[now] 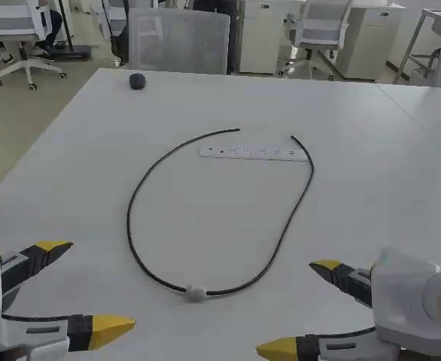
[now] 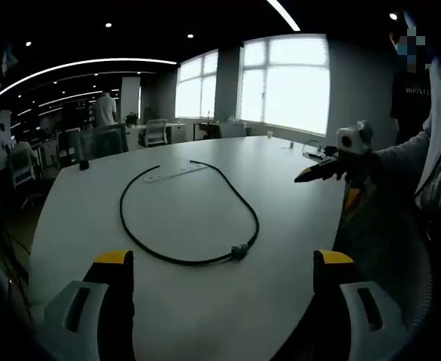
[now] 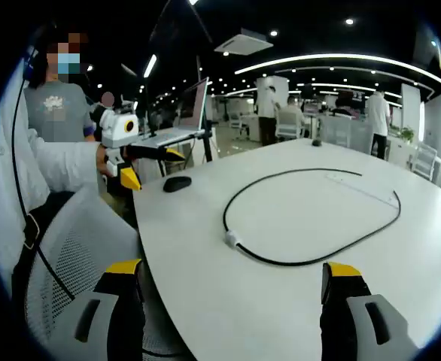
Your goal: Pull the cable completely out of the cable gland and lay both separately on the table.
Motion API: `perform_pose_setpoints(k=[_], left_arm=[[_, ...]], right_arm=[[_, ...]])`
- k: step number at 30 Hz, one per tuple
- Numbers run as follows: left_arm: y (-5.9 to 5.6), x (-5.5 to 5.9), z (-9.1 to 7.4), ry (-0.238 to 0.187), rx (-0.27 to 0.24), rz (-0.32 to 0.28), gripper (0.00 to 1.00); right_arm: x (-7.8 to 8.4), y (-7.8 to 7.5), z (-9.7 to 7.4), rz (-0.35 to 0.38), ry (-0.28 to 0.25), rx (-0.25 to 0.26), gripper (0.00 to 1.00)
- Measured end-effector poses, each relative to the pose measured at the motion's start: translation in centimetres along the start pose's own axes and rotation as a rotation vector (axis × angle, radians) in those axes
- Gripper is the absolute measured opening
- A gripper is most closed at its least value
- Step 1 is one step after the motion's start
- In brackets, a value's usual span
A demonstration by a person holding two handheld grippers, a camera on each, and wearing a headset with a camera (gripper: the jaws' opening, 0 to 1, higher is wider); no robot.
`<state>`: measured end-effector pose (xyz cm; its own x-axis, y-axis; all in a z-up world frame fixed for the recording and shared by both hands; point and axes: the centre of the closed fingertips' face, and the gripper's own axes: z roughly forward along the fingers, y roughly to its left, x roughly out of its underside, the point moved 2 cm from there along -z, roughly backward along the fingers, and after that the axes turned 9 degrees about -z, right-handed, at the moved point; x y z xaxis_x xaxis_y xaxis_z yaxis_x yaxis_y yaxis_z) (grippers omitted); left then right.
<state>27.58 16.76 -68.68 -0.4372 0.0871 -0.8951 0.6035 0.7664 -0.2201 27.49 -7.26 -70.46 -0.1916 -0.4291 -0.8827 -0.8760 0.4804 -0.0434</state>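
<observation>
- Cable (image 1: 129,214) lies in one big open loop on the white surface (image 1: 371,210). The cable gland (image 1: 196,292) sits on it at the near bend, roughly between the two tools.
- Left tool (image 1: 102,283) and right tool (image 1: 284,306) both hover over the near edge, jaws spread wide, nothing in either one.
- Head view gives you the power strip (image 1: 254,153) lying across the loop's far gap, just beside both cable ends, plus a small dark lump (image 1: 137,80) further back.
- Left gripper view adds big bright windows (image 2: 284,83). Right gripper view adds a laptop (image 3: 193,105) and people (image 3: 376,120) standing at the back.
- Gland's too small to make out any detail, and the tool bodies are cut off at the bottom of the head view.
- Room's an open office with chairs (image 1: 25,30) around.
</observation>
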Motion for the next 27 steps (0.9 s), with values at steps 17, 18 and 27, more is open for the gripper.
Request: perform_pose_setpoints(k=[17,18,27], left_arm=[[0.06,0.25,-0.11,0.007,-0.002,0.005,1.0],[0.06,0.22,-0.09,0.006,-0.002,0.006,1.0],[0.12,0.24,-0.06,0.009,-0.001,0.01,1.0]], right_arm=[[0.03,0.03,-0.08,0.0,0.001,0.001,1.0],[0.03,0.02,-0.08,0.0,0.001,0.001,1.0],[0.02,0.02,-0.1,0.001,0.002,0.001,1.0]])
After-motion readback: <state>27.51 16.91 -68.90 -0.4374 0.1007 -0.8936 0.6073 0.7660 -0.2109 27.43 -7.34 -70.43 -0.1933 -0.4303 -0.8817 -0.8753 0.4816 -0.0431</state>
